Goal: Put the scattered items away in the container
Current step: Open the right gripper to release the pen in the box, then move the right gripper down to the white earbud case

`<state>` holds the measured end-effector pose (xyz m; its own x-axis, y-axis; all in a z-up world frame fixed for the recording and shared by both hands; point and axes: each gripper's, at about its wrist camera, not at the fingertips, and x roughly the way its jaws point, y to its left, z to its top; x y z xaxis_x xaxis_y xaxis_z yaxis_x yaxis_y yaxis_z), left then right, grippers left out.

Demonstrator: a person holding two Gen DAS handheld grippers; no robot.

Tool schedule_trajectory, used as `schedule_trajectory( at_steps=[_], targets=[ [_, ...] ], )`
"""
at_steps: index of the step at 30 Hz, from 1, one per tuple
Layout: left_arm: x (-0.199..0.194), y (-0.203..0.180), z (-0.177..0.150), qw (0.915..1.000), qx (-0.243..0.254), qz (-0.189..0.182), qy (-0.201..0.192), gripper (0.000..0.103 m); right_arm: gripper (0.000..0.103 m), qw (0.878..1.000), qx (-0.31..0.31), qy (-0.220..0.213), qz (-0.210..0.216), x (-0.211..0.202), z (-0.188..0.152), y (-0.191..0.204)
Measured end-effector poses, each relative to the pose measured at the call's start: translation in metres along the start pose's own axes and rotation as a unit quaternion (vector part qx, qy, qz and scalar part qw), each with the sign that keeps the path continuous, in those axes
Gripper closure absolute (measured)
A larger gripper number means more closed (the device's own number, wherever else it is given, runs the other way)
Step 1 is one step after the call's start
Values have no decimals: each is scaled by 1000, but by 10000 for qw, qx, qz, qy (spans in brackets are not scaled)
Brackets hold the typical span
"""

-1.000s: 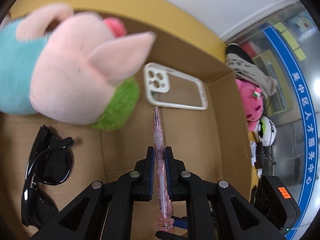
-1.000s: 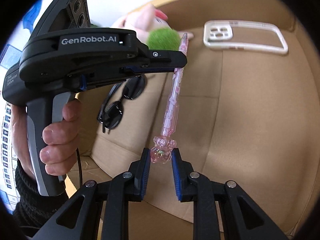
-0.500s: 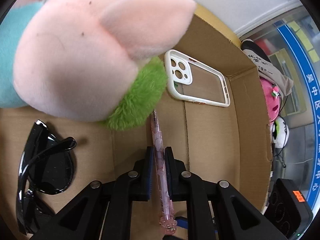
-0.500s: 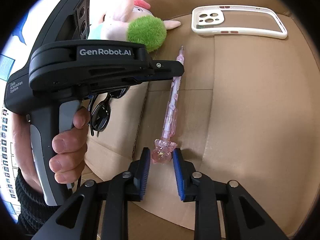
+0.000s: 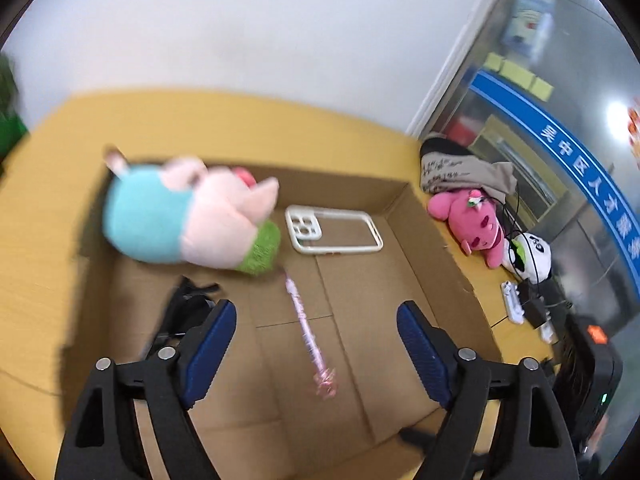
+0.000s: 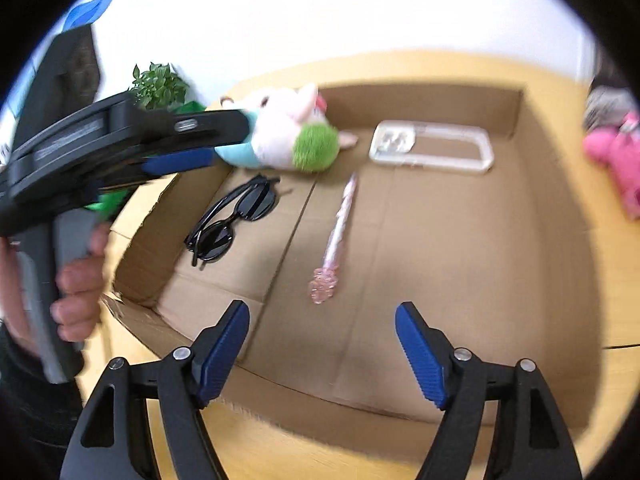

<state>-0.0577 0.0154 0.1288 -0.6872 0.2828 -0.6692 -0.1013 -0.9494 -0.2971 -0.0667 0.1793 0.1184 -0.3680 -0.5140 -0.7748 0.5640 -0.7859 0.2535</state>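
Note:
A pink pen (image 5: 307,332) (image 6: 338,229) lies flat on the floor of the open cardboard box (image 5: 424,248) (image 6: 540,216). Also in the box are a pink and blue plush pig (image 5: 188,220) (image 6: 288,136), a white phone case (image 5: 334,235) (image 6: 432,146) and black sunglasses (image 6: 232,220) (image 5: 188,304). My left gripper (image 5: 316,344) is open and empty above the box; it also shows at the left of the right wrist view (image 6: 176,152). My right gripper (image 6: 322,340) is open and empty above the box's near wall.
The box stands on a yellow table (image 5: 52,184). Right of the box lie a pink plush toy (image 5: 472,228) (image 6: 616,160), a panda toy (image 5: 532,256), a grey bundle (image 5: 464,168) and cables. A green plant (image 6: 158,86) stands at the back left.
Both grippers have opened and let go of the pink pen, which now lies on the box floor. Both grippers have pulled back and up from the box.

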Motion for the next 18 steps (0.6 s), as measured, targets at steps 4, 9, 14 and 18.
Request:
schedule_trajectory(
  at_steps=[4,9,14,18],
  targets=[
    [-55,-10,-32,9934,550,614,-793,0,26,9970,-152,-555,-517,-30,-13,11],
    [-82,-22,-69,9849,926,956,-1106,0,25,9911,82,-1095,-755,-37,-28,24],
    [-95,-33,-95,9824,1058,892,-1254,0,25,9894,68,-1183,-836,-41,-44,31],
    [-105,-36,-108,9805,1084,836,-1408,0,25,9904,44,-1110,-818,-43,-54,32]
  ],
)
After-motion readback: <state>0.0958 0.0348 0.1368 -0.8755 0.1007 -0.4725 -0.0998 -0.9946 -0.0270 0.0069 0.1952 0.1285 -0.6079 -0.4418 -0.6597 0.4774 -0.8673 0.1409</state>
